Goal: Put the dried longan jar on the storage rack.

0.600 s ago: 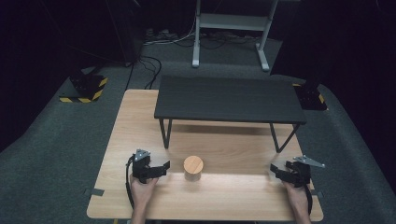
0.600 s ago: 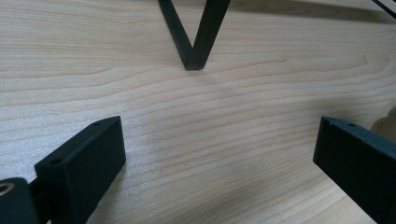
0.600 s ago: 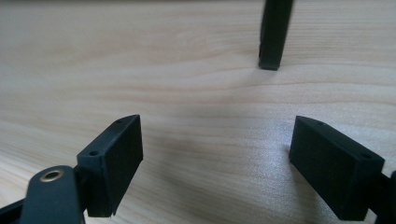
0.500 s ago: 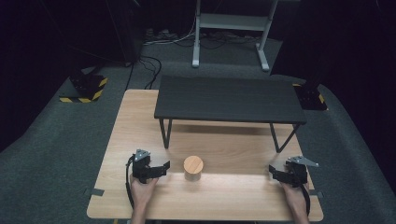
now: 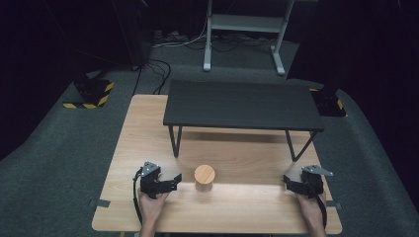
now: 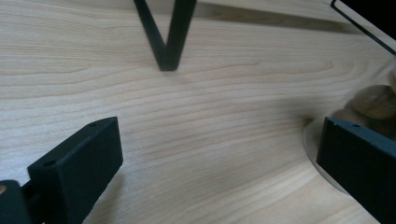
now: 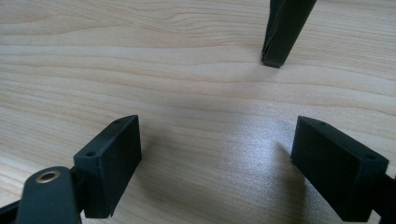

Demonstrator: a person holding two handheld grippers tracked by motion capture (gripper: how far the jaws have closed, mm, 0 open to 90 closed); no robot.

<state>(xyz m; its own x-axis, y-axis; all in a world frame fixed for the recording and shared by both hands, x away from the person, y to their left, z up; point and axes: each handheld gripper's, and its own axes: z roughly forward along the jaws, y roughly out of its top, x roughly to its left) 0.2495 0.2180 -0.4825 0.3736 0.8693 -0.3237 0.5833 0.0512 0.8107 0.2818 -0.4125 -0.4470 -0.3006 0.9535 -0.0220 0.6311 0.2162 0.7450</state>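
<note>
Two grippers rest low on the table, both with jaws spread wide and nothing between them. Left gripper sits just beside the wooden cylinder — near, not touching. That cylinder stands upright at the table's front middle, before the black shelf. Right gripper lies well apart, at the right edge.

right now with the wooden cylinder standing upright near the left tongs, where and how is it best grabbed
Grip the wooden cylinder across its round side wall, about mid-height, coming in level from its left with the left tongs, which are open and already point at it. It stands upright on the wooden table with bare space all round, so the curved flanks are free; the flat top offers no hold.
</note>
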